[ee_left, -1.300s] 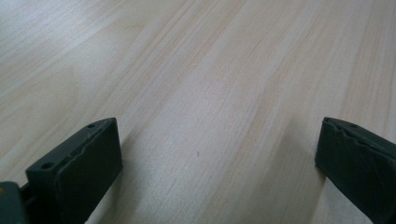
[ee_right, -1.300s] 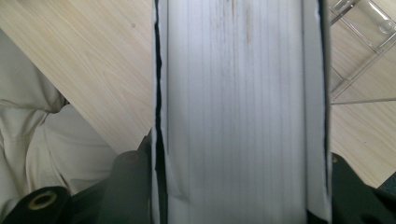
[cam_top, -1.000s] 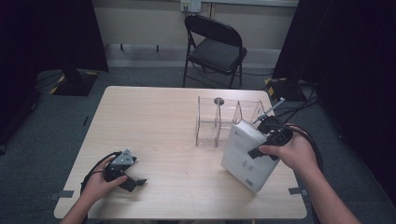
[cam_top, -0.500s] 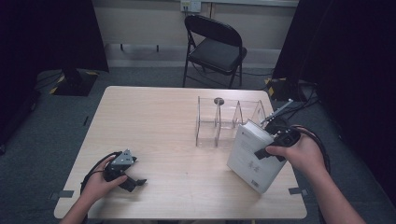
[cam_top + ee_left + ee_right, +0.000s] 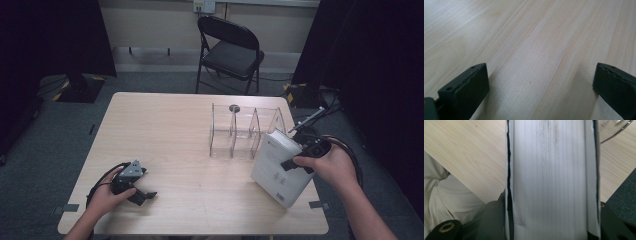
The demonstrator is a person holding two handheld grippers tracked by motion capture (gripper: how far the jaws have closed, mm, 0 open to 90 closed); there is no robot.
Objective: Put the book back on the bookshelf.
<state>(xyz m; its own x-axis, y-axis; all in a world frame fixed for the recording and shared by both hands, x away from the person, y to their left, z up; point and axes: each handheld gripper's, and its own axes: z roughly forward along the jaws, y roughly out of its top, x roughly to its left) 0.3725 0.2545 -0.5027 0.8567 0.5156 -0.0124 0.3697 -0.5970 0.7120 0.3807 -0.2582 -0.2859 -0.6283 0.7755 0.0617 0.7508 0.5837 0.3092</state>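
Shifted toward the surface's right edge: our white book (image 5: 281,167), clamped in right hand-held gripper (image 5: 301,159); left hand-held gripper (image 5: 136,189) idle, jaws apart; clear rack (image 5: 244,131) next.

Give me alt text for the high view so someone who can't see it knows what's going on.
At a light wooden table, the right claw grips a thick white book and holds it tilted beside a clear divided rack. The left claw rests open near the table's front left edge. A black folding chair stands beyond the table.
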